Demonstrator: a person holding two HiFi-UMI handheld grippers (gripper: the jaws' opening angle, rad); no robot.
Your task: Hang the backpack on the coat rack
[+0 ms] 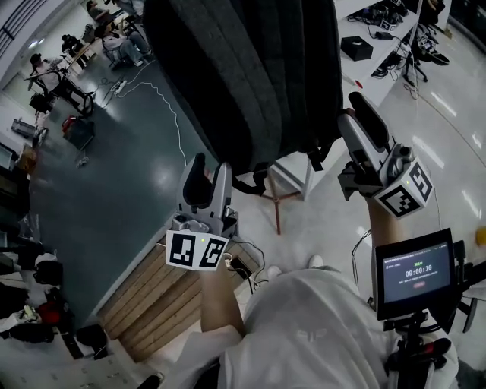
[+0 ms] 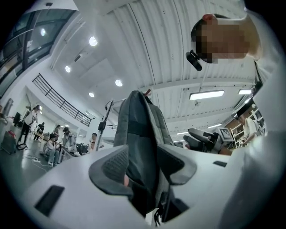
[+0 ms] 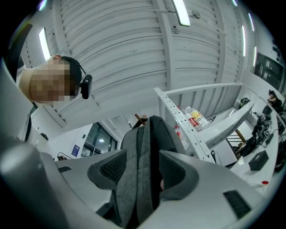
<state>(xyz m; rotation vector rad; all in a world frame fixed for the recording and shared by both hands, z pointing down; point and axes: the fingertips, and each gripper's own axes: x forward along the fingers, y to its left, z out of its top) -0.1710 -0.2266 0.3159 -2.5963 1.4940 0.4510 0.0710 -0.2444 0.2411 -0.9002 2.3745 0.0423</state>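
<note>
So the backpack was up in the air right in front of the rack, dark grey, long side down. From the head view it covered nearly all of the rack, and only the wooden legs poked out underneath. In the left gripper view a wooden peg of the rack showed just over the top of the backpack. The right gripper view had peg tips at that same spot, so the bag's top sat about level with them. Couldn't tell if any strap was actually over a peg.

The 2 hand-held grippers were on the person's side of the rack, at the bag's lower end, angled upward. The left hand-held gripper was pinching the backpack, with dark fabric filling the gap between its pads. The right hand-held gripper was pinching it too, grey fabric squeezed between its pads.

Other stuff:
- a white shelf with bottles just beside the rack
- a wooden pallet on the floor near the rack's legs
- a desk with cables beyond the rack
- a few people well away from it
</note>
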